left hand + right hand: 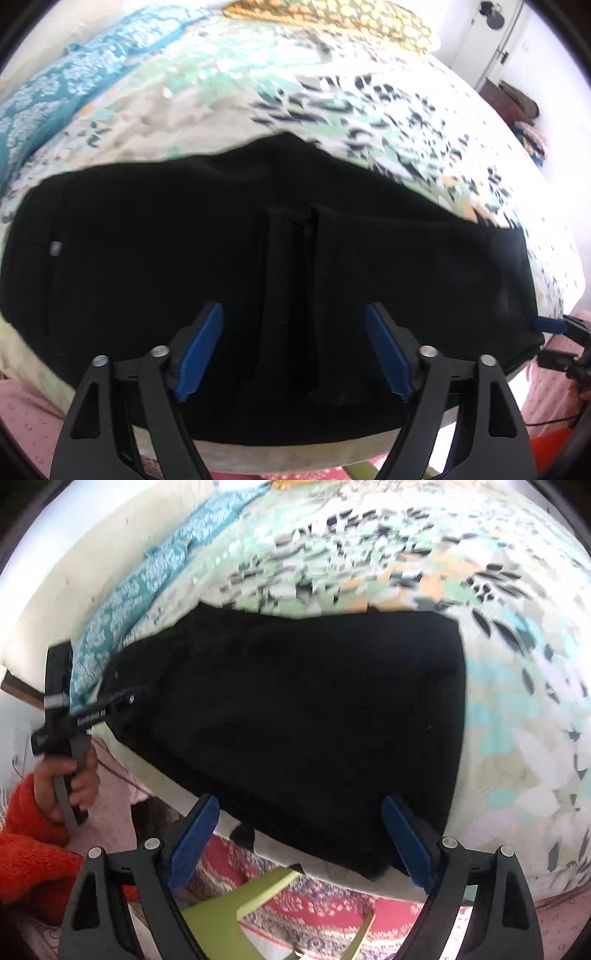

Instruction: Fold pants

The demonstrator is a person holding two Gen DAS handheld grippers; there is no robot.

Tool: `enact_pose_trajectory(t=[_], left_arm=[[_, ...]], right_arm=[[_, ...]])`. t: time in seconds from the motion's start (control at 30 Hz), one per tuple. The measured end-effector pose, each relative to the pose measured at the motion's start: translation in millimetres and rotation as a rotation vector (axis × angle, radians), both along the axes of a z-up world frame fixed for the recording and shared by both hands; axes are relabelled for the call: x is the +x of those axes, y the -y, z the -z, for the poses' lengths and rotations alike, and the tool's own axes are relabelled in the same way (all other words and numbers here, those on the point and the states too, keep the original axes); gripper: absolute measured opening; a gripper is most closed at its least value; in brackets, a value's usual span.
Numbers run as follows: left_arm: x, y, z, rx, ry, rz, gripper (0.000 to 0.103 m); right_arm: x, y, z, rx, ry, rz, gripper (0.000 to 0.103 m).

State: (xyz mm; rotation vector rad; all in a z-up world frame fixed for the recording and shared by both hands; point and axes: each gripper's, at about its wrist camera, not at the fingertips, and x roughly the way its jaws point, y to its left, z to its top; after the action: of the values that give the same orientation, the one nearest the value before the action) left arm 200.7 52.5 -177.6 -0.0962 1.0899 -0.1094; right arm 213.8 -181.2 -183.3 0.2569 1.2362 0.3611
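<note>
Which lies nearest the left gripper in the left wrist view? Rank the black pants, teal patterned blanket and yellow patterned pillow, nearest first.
From the left gripper:
1. Black pants, directly beneath, between the fingers.
2. Teal patterned blanket, far left.
3. Yellow patterned pillow, top, at the bed's far end.

Floral bedspread (369,122), white wall (546,44), patterned red rug (314,904)

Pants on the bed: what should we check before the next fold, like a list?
1. Pants lie folded flat on the bed: ok.
2. Left gripper open, nothing pinched: ok.
3. Right gripper open, nothing pinched: ok.
4. Near edge of the pants sits right at the bed's edge, may slip: not ok.
5. Layers lined up neatly: cannot tell, the cloth is too dark.
6. Bed beyond the pants free for folding: ok.
</note>
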Motion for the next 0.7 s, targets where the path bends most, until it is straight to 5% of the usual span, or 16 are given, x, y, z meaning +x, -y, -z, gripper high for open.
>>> enact_pose_trajectory(t=[0.17,0.7], left_arm=[[-1,-7,-9,0.077,0.044,-0.045,0.087],[-1,0,-7,0.240,0.062,-0.034,0.087]], right_arm=[[-7,7,-16,0.013,0.089,0.038,0.089],[-5,-20,-15,-0.072,0.098,-0.042,0.090]])
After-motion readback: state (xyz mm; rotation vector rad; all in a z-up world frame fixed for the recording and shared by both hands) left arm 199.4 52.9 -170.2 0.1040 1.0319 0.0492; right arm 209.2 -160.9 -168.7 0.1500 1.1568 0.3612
